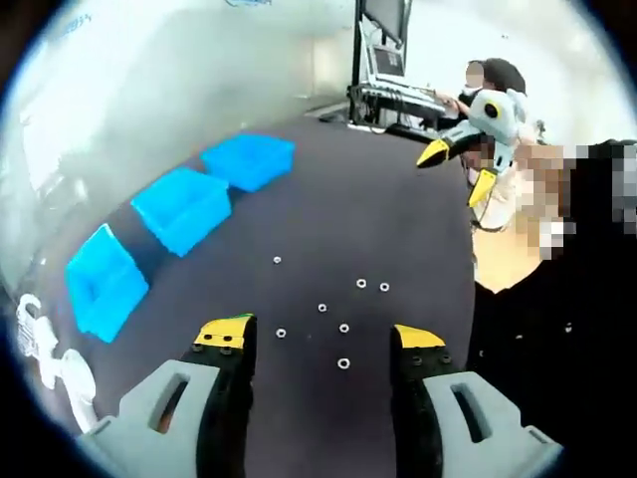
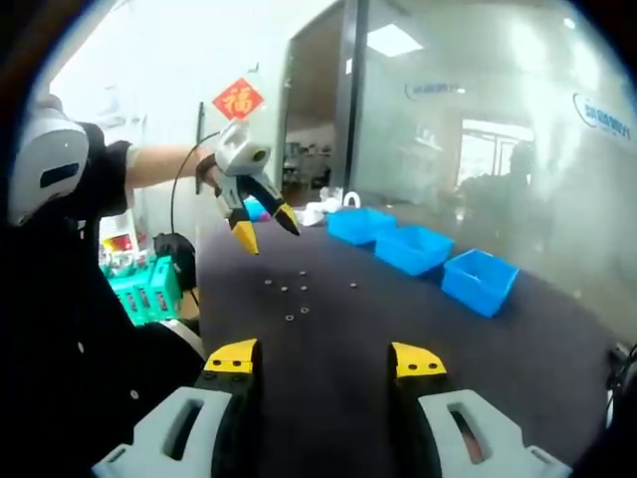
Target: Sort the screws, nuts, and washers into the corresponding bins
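Blue bins, three of them (image 1: 181, 206), sit in a row along the far edge of the dark table (image 1: 378, 199), and the small silvery parts (image 1: 343, 328) lie scattered loose on the mat just ahead of the left gripper (image 1: 323, 339), jaws spread wide, nothing between them. The right gripper (image 2: 323, 360) hangs high and back, jaws apart too, empty. Risk here, I'd say: these bits are tiny and flat, so a pinch could skid one away or grab two at once. The right gripper view catches the green crate (image 2: 147, 289) beside the table; the left gripper view gives the parts close enough to count
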The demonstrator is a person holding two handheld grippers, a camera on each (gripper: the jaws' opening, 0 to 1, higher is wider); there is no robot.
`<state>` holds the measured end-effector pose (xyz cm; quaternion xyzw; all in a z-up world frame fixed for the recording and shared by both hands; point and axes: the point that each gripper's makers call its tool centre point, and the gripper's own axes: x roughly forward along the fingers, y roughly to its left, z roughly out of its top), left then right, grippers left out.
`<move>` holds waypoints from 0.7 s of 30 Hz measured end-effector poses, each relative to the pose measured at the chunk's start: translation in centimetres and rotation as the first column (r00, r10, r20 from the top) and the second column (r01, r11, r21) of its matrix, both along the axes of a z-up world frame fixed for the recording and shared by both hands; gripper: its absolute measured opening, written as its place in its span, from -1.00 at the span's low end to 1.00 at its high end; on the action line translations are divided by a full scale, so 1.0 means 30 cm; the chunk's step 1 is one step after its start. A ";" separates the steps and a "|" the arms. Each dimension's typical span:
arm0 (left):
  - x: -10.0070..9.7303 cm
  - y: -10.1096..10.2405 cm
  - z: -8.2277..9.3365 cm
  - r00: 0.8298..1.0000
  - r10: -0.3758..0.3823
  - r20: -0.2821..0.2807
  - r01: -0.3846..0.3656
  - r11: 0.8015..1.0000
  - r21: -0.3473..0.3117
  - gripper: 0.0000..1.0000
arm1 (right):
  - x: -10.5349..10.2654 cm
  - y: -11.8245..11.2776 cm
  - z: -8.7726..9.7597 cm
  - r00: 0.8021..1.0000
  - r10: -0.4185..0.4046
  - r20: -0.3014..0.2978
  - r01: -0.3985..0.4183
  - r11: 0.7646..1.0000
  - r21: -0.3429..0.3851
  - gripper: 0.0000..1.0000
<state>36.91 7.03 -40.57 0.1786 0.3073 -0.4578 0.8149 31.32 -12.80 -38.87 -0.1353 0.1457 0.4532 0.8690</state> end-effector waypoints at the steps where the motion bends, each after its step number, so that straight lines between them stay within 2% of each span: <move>1: -0.003 -0.005 -0.004 1.000 -0.002 -0.005 0.002 1.000 0.005 0.02 | -0.001 -0.002 -0.002 1.000 -0.001 -0.001 0.001 1.000 0.000 -0.08; 3: -0.007 -0.017 -0.009 1.000 -0.010 -0.016 0.010 1.000 0.006 0.02 | -0.002 -0.006 -0.006 1.000 -0.001 -0.002 0.001 1.000 -0.007 -0.08; 5: -0.012 -0.030 -0.014 0.999 -0.018 -0.050 0.018 1.000 -0.003 0.00 | -0.002 -0.010 -0.008 1.000 -0.001 0.003 0.001 1.000 -0.017 -0.07; 8: -0.004 -0.031 -0.035 0.998 -0.037 -0.043 0.038 0.999 0.036 -0.07 | 0.000 -0.012 -0.001 1.000 -0.005 0.001 0.005 1.000 -0.008 -0.07; 14: 0.032 -0.013 -0.090 0.998 -0.021 -0.062 0.025 0.998 0.062 -0.18 | 0.000 -0.017 -0.007 1.000 -0.009 -0.004 0.009 1.000 -0.004 -0.07; 21: 0.059 0.005 -0.137 0.996 0.024 -0.090 -0.020 0.999 0.046 -0.28 | -0.008 -0.031 -0.013 1.000 -0.015 -0.011 0.015 1.000 -0.008 -0.07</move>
